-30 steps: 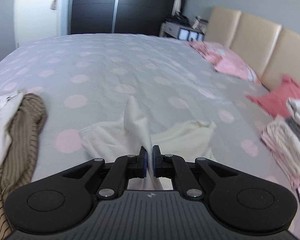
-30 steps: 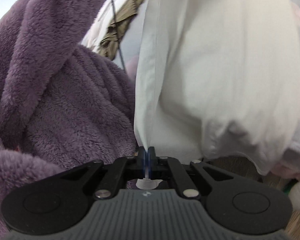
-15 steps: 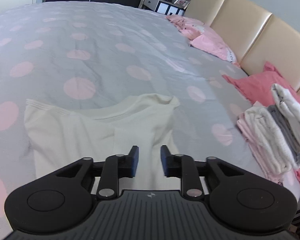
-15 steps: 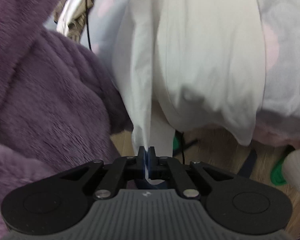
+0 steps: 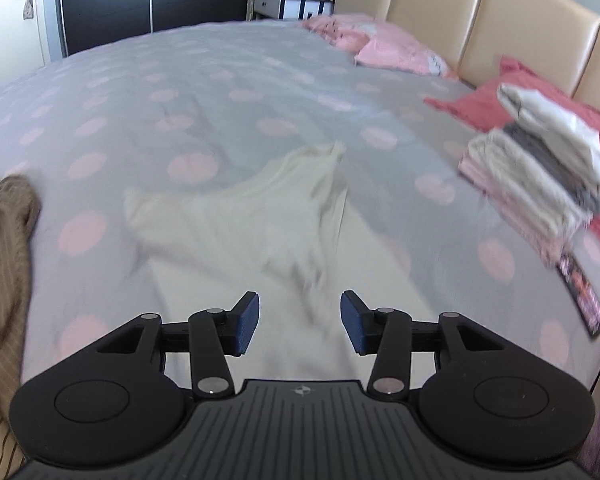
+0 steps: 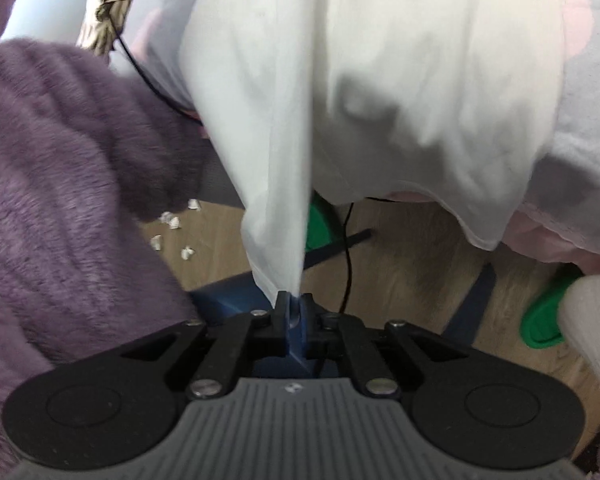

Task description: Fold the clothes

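My left tool (image 5: 300, 322) is released, and the cream shirt (image 5: 260, 220) lies on the bed (image 5: 220, 92) just ahead at 12 o'clock. My right tool (image 6: 294, 310) is clenched on that shirt's hem (image 6: 278, 240). I count 1 folded stack (image 5: 540, 184) at 2 o'clock and 1 brown garment (image 5: 8, 240) at 9 o'clock.

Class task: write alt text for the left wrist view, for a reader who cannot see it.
The open left gripper hovers over a cream garment spread on a grey bedspread with pink dots. A stack of folded clothes sits to the right, and a brown striped garment lies at the left edge.
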A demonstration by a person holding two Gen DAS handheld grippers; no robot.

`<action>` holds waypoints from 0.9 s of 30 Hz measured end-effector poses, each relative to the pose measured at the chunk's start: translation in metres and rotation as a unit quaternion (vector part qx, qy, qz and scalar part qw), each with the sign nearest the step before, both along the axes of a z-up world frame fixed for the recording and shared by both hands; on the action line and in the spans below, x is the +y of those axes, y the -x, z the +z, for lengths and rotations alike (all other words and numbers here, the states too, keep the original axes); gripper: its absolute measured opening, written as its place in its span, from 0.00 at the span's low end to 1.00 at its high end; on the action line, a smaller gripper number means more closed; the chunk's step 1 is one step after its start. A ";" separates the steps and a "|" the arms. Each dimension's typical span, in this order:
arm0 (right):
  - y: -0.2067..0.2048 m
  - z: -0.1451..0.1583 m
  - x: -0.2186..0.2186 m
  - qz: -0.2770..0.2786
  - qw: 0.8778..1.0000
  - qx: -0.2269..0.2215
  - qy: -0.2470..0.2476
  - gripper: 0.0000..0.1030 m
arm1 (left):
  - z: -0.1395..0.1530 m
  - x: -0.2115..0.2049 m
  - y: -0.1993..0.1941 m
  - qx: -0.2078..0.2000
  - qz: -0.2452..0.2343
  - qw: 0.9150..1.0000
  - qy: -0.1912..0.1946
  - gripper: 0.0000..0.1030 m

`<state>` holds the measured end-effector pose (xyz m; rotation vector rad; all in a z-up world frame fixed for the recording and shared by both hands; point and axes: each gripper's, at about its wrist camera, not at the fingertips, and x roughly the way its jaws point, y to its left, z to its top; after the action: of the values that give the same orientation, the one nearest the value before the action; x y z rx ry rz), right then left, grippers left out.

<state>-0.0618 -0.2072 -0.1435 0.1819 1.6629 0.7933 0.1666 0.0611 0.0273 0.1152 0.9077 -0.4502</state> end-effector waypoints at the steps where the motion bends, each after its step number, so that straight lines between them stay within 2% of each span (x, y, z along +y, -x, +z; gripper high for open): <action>1: 0.000 0.001 -0.002 -0.003 1.000 -0.005 0.005 0.10 | -0.003 0.006 0.010 0.007 0.002 1.000 -0.005 0.42; 5: -0.001 0.009 -0.011 -0.022 0.999 -0.041 0.015 0.17 | -0.013 0.031 0.050 0.034 0.005 0.999 -0.021 0.42; 9: -0.004 0.020 -0.016 -0.038 0.994 -0.100 -0.005 0.34 | -0.023 0.046 0.099 0.064 -0.031 0.997 -0.022 0.42; 14: -0.012 0.025 -0.006 0.001 0.988 -0.152 -0.003 0.35 | -0.039 0.046 0.164 0.099 -0.099 0.990 -0.029 0.42; 17: -0.027 0.012 0.017 0.025 0.988 -0.149 -0.004 0.45 | -0.054 0.038 0.202 0.118 -0.153 0.980 -0.047 0.42; 20: -0.043 -0.007 0.051 0.042 0.989 -0.142 0.001 0.47 | -0.071 0.027 0.231 0.130 -0.194 0.969 -0.086 0.42; 24: -0.048 -0.020 0.064 0.039 0.991 -0.129 -0.015 0.56 | -0.096 0.016 0.250 0.139 -0.219 0.958 -0.125 0.42; 26: -0.042 -0.031 0.077 0.040 0.992 -0.123 -0.005 0.55 | -0.106 0.011 0.253 0.128 -0.230 0.955 -0.134 0.42; 27: -0.040 -0.031 0.074 0.039 0.992 -0.116 -0.006 0.47 | -0.110 0.009 0.254 0.121 -0.232 0.955 -0.139 0.42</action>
<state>-0.0221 -0.1336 -0.1749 0.0300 1.4527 0.8499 -0.0873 0.0702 -0.0825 0.5482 1.1867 -0.7824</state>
